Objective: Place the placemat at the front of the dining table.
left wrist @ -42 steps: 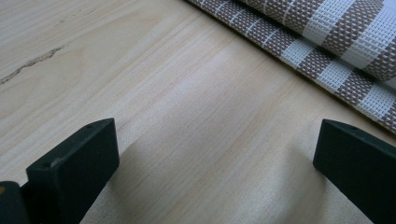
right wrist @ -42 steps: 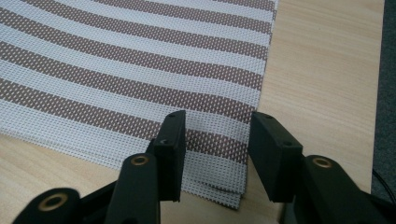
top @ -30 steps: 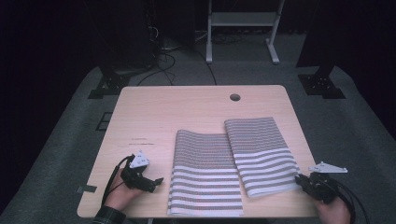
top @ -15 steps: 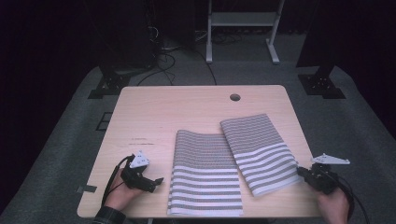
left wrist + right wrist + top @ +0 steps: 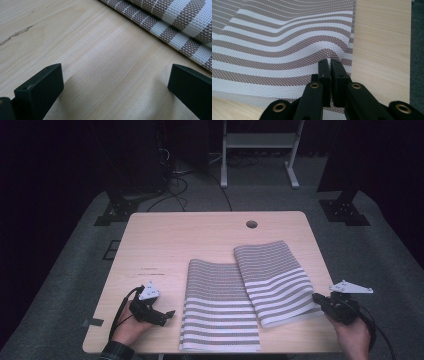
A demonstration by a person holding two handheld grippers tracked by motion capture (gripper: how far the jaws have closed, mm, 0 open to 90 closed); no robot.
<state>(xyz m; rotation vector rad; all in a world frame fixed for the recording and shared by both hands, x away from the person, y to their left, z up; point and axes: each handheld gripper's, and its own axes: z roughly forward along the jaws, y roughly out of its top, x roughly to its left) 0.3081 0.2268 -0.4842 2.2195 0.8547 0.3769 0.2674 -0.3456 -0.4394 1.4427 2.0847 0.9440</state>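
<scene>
The right hand (image 5: 352, 335) reached in over the table's (image 5: 200, 240) near right corner, its right gripper (image 5: 330, 62) pinched tight on the near right corner of the right placemat (image 5: 272, 280), lifting it into a ripple. The left gripper (image 5: 170, 314) lay low near the near left corner, jaws wide over bare wood, just beside the left placemat (image 5: 220, 310). No writing was legible.

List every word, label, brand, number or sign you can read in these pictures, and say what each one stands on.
None can be read: the two striped mats carry only woven stripes, the tongs' black jaws are unmarked, and faint dark marks on the wooden table are too small to tell whether they are writing.
</scene>
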